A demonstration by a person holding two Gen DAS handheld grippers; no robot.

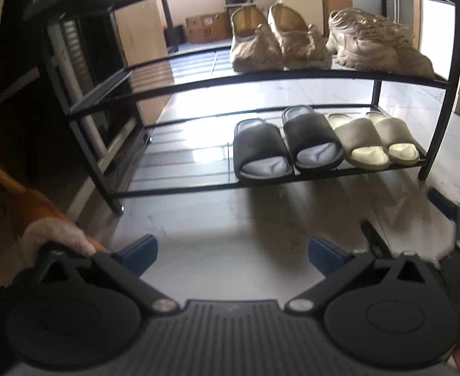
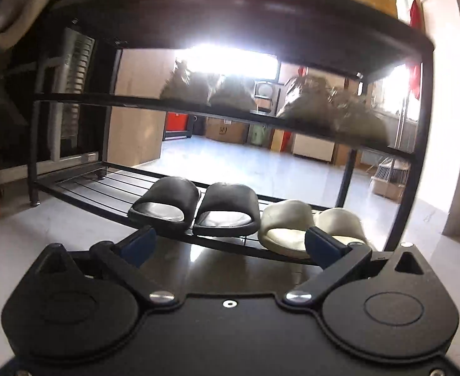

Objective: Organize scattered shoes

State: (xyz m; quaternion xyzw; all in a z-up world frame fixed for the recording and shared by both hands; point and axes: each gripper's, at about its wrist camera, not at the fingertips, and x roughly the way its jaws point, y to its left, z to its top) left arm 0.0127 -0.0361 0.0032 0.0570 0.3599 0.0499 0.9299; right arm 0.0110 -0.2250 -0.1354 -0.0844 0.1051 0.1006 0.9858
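Observation:
A black shoe rack [image 1: 248, 78] stands on the pale floor. Its middle shelf holds a pair of beige slip-on shoes [image 1: 277, 40] and a pair of beige sneakers [image 1: 377, 44]. Its bottom shelf holds a pair of black slides [image 1: 286, 144] and a pair of cream slides [image 1: 377, 141]. My left gripper [image 1: 233, 253] is open and empty over bare floor in front of the rack. My right gripper [image 2: 230, 244] is open and empty, low, just before the bottom shelf [image 2: 217, 244], facing the black slides [image 2: 198, 206] and cream slides [image 2: 308, 228]. It also shows at the left wrist view's right edge [image 1: 449, 219].
A brown boot with a fleece cuff [image 1: 51, 228] lies on the floor at my left gripper's left side. Dark furniture [image 1: 26, 100] stands left of the rack. Cardboard boxes [image 2: 226, 130] sit far behind it. The left halves of both shelves hold nothing.

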